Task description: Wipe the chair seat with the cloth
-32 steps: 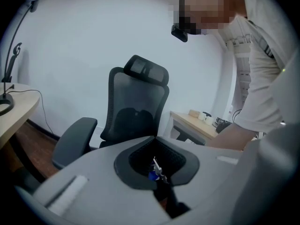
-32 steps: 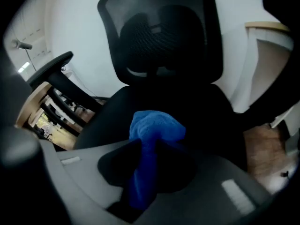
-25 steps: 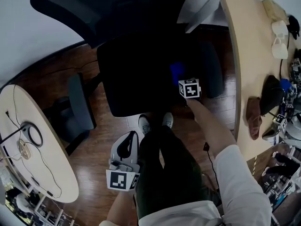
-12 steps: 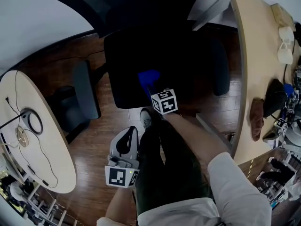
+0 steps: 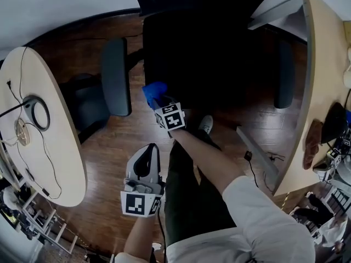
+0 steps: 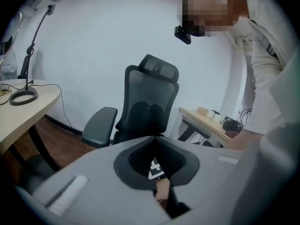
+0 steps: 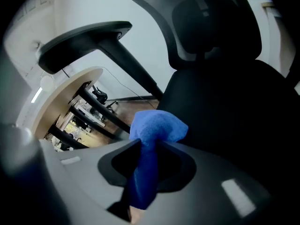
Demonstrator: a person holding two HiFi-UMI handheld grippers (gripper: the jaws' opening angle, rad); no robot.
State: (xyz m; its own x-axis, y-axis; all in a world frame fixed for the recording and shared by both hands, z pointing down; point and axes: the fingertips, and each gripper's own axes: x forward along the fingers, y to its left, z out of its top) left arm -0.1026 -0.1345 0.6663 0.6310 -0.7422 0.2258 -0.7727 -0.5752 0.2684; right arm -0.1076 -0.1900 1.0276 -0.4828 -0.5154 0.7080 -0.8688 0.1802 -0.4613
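- The right gripper (image 5: 158, 102) is finishing a sweep. Over the last second it has been travelling from the far side of the chair seat (image 5: 219, 64) to the front corner beside the grey armrest (image 5: 115, 75), carrying the cloth (image 5: 154, 91) with it.
- By my judgement, that is completing one pass along the front strip of the seat, while the middle and rear are probably still needing strokes.
- The right gripper's jaws are clenching the cloth. The right gripper view is showing the blue fabric (image 7: 157, 128) pinched between them and bunching out ahead in a soft lump.
- The left gripper (image 5: 146, 156) is hanging low beside the person's leg, above the wooden floor (image 5: 109, 147). Its jaws are closed together with nothing between them, and it is taking no part in the wiping.
- The cloth is looking bright blue, fluffy and crumpled, and it is sitting right at the seat's front corner — whether it is pressing on the surface I cannot tell.
- The seat is showing as matte black, too dark for judging any dirt.
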